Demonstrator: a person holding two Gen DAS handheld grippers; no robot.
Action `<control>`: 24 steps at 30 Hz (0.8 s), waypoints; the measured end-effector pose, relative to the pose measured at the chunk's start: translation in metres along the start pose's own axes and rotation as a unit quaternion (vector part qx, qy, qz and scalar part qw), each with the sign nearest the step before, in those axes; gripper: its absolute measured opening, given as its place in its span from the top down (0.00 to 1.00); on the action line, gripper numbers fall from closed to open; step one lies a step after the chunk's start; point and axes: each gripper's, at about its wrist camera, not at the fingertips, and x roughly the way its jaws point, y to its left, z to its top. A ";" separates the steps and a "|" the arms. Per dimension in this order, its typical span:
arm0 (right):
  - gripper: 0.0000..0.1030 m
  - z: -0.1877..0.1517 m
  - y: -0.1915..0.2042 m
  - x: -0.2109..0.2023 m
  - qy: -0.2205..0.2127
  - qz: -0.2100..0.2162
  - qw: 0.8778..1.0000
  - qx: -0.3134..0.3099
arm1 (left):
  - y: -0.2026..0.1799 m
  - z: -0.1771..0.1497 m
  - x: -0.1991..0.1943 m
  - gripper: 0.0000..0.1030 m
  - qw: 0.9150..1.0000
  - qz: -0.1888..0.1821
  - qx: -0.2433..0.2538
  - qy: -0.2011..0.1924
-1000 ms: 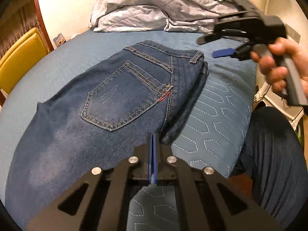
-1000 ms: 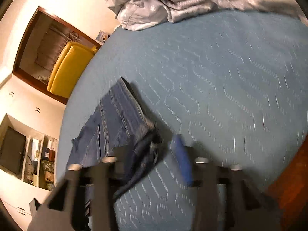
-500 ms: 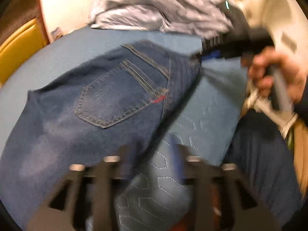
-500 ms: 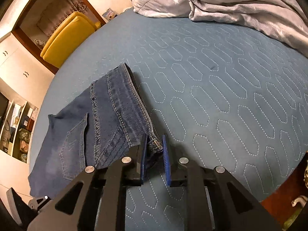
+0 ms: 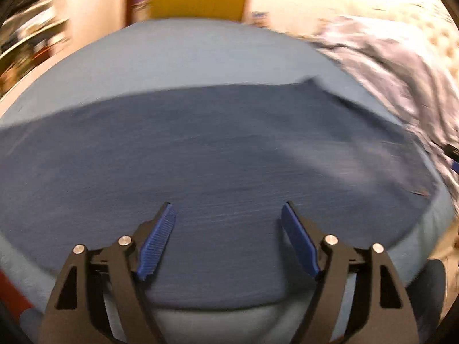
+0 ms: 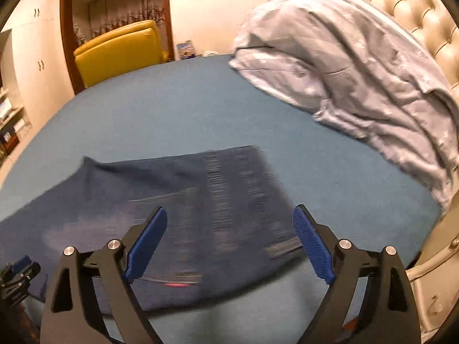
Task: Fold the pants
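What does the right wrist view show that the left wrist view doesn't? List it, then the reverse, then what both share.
Only the right wrist view: the tufted headboard, white cupboard doors and the open right gripper.
Only the left wrist view: the open left gripper from behind.
Both: the jeans lying flat on the blue bed, the crumpled grey duvet and the yellow chair. Neither gripper holds anything.

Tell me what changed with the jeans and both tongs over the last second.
Right tongs let go of the waistband; jaws have just been opening, nothing between them. Left tongs have opened too and swung over the jeans. Jeans stay flat on the bed.
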 end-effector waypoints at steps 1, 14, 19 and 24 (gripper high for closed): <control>0.16 -0.003 0.014 0.001 0.003 0.010 1.000 0.005 | 0.009 0.000 -0.003 0.25 1.000 -0.021 0.002 -0.004; 0.17 -0.067 0.166 0.044 0.089 0.025 0.982 -0.163 | 0.183 0.023 -0.032 0.10 0.991 0.116 -0.059 -0.033; 0.12 -0.069 0.154 0.056 0.107 0.010 0.982 -0.156 | 0.309 0.048 -0.051 0.56 0.975 0.163 -0.144 -0.036; 0.18 -0.043 0.191 0.034 0.078 0.041 0.983 -0.159 | 0.306 0.087 -0.039 0.57 0.994 0.080 -0.065 -0.033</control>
